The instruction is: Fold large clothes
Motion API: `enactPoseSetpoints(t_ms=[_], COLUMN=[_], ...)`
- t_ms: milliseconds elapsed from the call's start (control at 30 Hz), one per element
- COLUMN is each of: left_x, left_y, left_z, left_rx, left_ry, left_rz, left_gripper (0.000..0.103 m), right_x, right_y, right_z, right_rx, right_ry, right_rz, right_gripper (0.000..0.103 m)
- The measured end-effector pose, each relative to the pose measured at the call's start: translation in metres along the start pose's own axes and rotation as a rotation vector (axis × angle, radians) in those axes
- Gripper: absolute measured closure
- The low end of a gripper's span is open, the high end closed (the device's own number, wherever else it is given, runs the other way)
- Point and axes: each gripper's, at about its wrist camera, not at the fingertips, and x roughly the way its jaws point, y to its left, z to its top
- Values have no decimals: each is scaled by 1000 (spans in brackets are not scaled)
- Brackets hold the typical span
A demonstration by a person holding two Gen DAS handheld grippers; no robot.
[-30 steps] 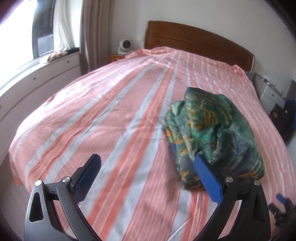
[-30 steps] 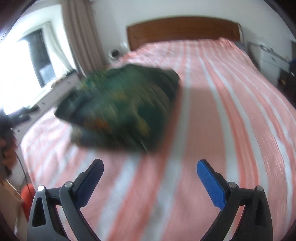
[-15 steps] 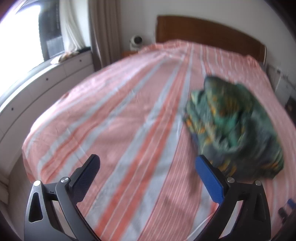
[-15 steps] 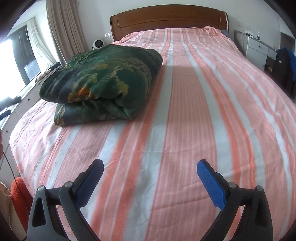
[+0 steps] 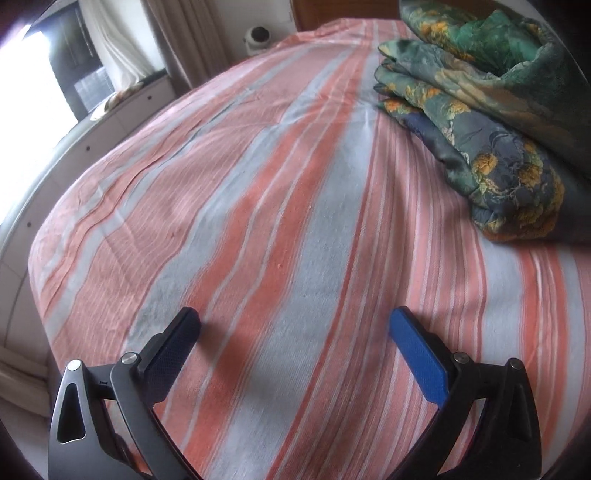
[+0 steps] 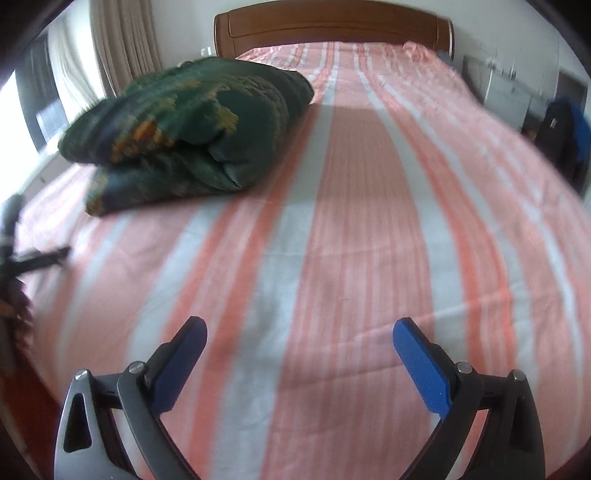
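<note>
Striped bed [image 5: 280, 229] | folded green garment [image 5: 491, 110] ahead-right of left gripper [image 5: 295, 326], ahead-left of right gripper [image 6: 299, 332] | both spread, empty | left gripper judged nearer | long axis toward headboard [image 6: 332, 26]

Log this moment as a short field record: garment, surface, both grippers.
garment: green floral cloth, folded into a thick bundle, lying on the bed
surface: pink and white striped bedsheet
left gripper: open, empty, over bare sheet, apart from the bundle
right gripper: open, empty, bundle ahead to its left
headboard: wooden, at far end
</note>
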Motion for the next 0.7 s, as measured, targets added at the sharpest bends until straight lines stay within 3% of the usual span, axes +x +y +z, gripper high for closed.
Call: enactPoseSetpoints(t_ms=[100,333,567,633,700], left_x=[-4,-10,-11,-18,-34], left_y=[0,-8,0,-3,1], left_z=[-5,-6,6,15,38], left_rx=[4,37,6,21,9], left_ry=[-24,1,64,54,18], left_rz=[12,40,-46,-97,-200], left_gripper=[0,1,1,1,1], right_x=[7,16,19,20,20], right_y=[6,0,-5,-5,-5], right_z=[-8,-17,-22,-21,-20], right_rx=[-60,-46,-42,-43,-42], right_ry=[-7,-22,-53,-55,-56], right_rz=[-73,-41,-15,-13,-9], right_gripper=[3,0,0,0,0])
